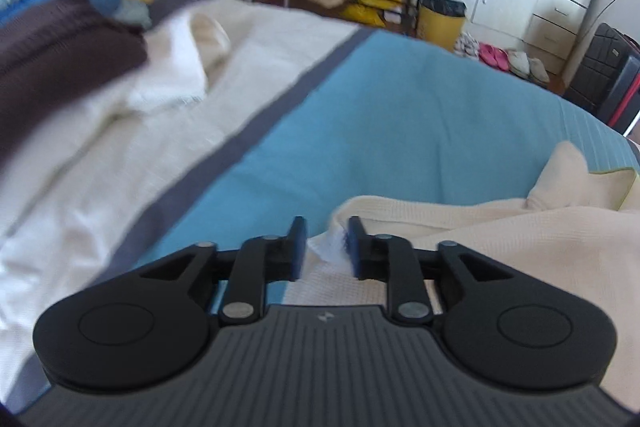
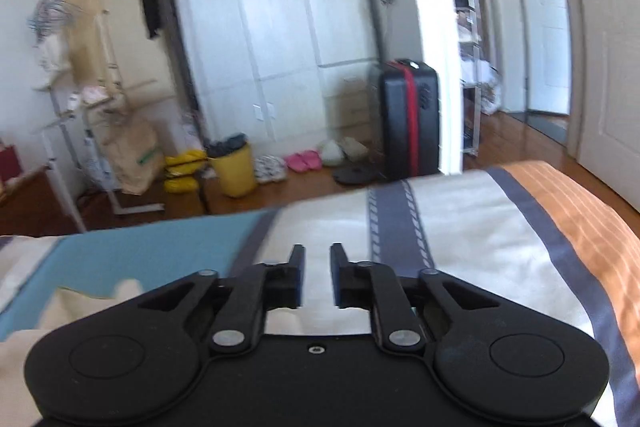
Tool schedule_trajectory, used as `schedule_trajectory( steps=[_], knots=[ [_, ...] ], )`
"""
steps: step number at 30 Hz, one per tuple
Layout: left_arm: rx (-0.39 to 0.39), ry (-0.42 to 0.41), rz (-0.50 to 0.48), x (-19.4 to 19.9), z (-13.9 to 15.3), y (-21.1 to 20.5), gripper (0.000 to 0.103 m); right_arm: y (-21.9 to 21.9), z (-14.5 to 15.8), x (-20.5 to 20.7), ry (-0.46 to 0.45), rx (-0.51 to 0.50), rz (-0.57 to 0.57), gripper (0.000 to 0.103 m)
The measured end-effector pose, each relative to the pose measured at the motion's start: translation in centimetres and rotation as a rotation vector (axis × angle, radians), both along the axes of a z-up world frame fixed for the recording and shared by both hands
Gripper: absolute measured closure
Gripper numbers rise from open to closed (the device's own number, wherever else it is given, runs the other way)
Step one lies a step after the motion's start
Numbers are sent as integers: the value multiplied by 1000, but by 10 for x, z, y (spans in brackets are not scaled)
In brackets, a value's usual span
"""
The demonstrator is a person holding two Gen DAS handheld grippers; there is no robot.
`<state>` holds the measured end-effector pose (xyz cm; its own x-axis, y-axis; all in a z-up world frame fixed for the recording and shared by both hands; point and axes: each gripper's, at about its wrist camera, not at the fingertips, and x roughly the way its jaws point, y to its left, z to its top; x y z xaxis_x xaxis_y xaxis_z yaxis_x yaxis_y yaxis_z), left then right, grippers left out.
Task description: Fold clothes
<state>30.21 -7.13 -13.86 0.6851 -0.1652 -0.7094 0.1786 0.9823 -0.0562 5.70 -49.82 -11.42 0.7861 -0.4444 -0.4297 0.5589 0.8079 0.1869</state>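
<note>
Item: cream waffle-knit garment (image 1: 500, 247), lying on the bed (image 1: 380, 115) at its near edge, spread over the blue panel of the striped cover, with one folded lobe standing up at the far right.

Handling (judged): soft, light, limp; the textured knit should grip well rather than slip. It will sag and drape from any single hold, so it is best taken at an edge or corner, one hold per hand, to keep the fold line straight. Not fragile.

Position relative to fingers: the left gripper (image 1: 327, 245) hangs over the garment's left edge. A white corner of the cloth lies in the gap between the fingers (image 1: 298, 243), but the pads do not press on it. The fingers stand narrowly apart, holding nothing.

The right gripper (image 2: 318, 275) points out across the bed's white and grey stripes toward the room. Its fingers are narrowly apart with only bare bedcover in the gap. The cream garment shows low at its left, apart from the fingers.

Other cloth: brown folded piece (image 1: 60, 47) and white knit (image 1: 176, 67), well apart at far left.
</note>
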Motion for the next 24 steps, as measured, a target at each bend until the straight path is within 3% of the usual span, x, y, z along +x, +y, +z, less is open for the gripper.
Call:
schedule_trajectory(
  steps=[2, 6, 10, 14, 18, 19, 21, 24],
  knots=[
    [-6, -47, -3, -19, 13, -1, 61, 16, 11, -12, -11, 21, 59, 59],
    [-29, -68, -54, -52, 35, -4, 56, 45, 30, -33, 27, 82, 152, 56],
    [-79, -30, -139, -93, 42, -12, 53, 74, 38, -61, 90, 172, 124, 43],
    [-109, 39, -254, -148, 33, -30, 52, 85, 3, -104, 93, 440, 50, 41],
    [-313, 158, -506, -190, 25, -46, 52, 110, -24, -130, 45, 631, 83, 41],
    [-328, 167, -541, -196, 26, -50, 52, 116, -27, -132, 41, 666, 103, 41],
    [-316, 158, -586, -211, 29, -58, 51, 128, -35, -133, 48, 730, 127, 42],
    [-160, 176, -564, -222, 17, -68, 48, 140, -52, -134, 94, 776, 92, 42]
  ],
)
